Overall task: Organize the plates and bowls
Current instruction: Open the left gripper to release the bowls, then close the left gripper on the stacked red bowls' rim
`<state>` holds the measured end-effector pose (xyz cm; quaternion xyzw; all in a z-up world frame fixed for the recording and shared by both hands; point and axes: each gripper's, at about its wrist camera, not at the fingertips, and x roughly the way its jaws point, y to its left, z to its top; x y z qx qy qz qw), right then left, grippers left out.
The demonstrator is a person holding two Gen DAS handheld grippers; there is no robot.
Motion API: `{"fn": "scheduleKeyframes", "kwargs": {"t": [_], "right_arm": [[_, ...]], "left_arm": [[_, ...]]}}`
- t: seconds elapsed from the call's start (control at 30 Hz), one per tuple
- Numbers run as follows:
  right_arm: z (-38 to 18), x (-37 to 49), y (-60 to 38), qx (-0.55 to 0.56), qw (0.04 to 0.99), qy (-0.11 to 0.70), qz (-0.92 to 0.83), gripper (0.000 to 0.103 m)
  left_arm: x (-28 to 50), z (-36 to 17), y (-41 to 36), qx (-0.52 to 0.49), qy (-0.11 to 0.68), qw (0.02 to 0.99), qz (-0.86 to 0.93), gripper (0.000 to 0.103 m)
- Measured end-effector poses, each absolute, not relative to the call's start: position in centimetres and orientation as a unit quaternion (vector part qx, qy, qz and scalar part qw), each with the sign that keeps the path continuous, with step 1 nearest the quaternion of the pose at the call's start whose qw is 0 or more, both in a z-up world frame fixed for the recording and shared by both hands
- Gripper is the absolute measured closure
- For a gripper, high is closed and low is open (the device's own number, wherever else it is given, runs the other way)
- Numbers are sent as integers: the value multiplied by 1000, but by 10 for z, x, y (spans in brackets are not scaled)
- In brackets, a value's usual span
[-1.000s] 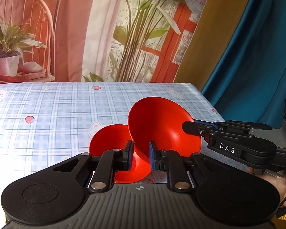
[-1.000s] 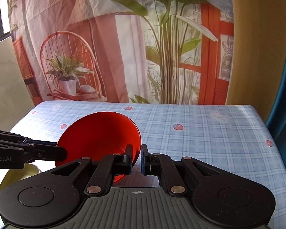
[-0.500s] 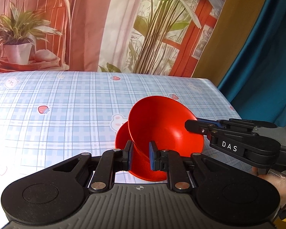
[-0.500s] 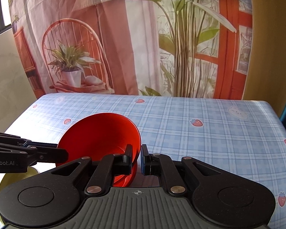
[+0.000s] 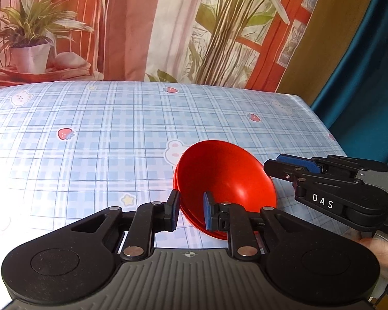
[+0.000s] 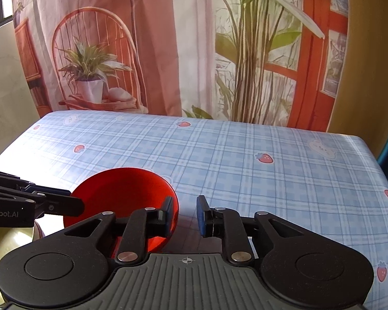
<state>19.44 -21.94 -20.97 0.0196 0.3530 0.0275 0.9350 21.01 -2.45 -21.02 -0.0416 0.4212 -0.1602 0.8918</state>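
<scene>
A red bowl (image 5: 225, 178) sits nested in another red dish (image 5: 194, 218) on the checked tablecloth. My left gripper (image 5: 191, 213) is open, its fingers straddling the bowl's near rim without pinching it. My right gripper (image 6: 185, 215) is open too, its left finger beside the red bowl (image 6: 121, 196) rim. The right gripper also shows in the left wrist view (image 5: 292, 165) at the bowl's right edge. The left gripper's fingers (image 6: 51, 201) show in the right wrist view at the bowl's left edge.
A yellow-green dish (image 6: 2, 240) lies at the lower left of the right wrist view, partly hidden. The table (image 6: 245, 168) ends at the right near a teal curtain (image 5: 362, 77). A printed backdrop hangs behind the table.
The red bowl came down from a tilted hold onto the lower red dish. Both grippers opened and let go of its rim.
</scene>
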Motion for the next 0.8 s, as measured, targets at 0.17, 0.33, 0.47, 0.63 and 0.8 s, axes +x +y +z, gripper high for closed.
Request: {"fn": "scheduleKeyframes", "kwargs": {"t": [0.17, 0.33, 0.47, 0.63, 0.8], "right_arm": [[-215, 193, -223, 33, 935, 352, 28, 83], [-216, 193, -227, 45, 936, 349, 30, 83], [-217, 191, -230, 54, 936, 346, 32, 83], [-216, 189, -231, 60, 935, 348, 34, 83], [-215, 186, -232, 72, 933, 349, 42, 83]], "left_arm": [[212, -211, -28, -45, 423, 890, -163, 73], [212, -212, -29, -45, 424, 889, -165, 66], [212, -214, -29, -45, 428, 887, -165, 65], [216, -216, -28, -50, 436, 883, -164, 66], [215, -216, -27, -51, 438, 882, -168, 66]]}}
